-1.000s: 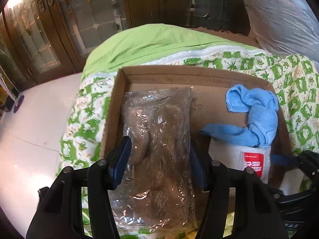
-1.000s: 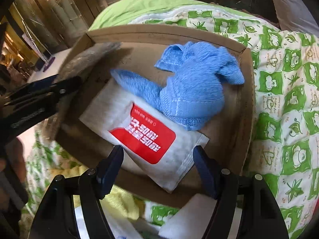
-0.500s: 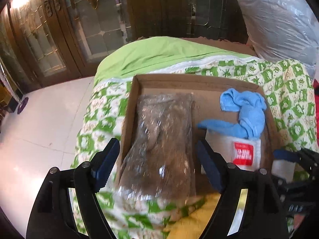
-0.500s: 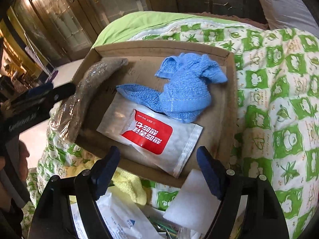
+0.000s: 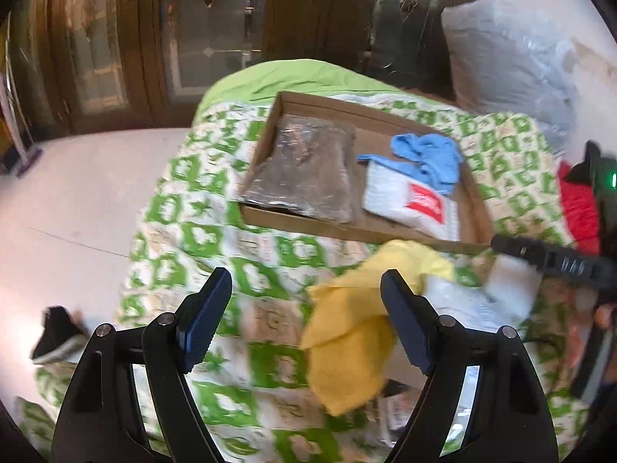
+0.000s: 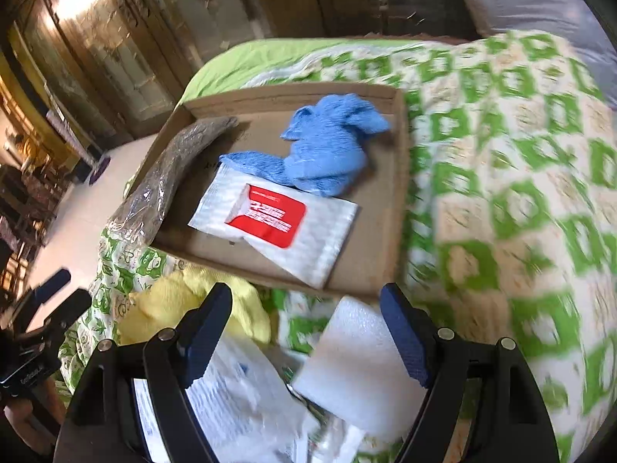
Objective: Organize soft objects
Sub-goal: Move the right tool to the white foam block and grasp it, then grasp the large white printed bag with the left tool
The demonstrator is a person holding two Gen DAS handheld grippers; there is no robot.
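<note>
The cardboard tray (image 5: 472, 208) sits on my quilt (image 5: 216, 231) as the collection point, holding bagged brown item (image 5: 304, 173), white pouch (image 6: 277, 220) and blue cloth (image 6: 327, 146). Yellow cloth (image 5: 347, 328) lies outside, unsorted. My left gripper (image 5: 306, 318) and right gripper (image 6: 306, 330) gape empty, ready.

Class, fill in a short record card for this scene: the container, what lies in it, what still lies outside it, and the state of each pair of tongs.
Container: cardboard tray on a green-patterned quilt
In tray: plastic-wrapped brown bundle, blue cloth, white packet with red label
Outside tray: yellow cloth, white foam sheet
Left tongs: open, just widened, empty
Right tongs: open, empty
</note>
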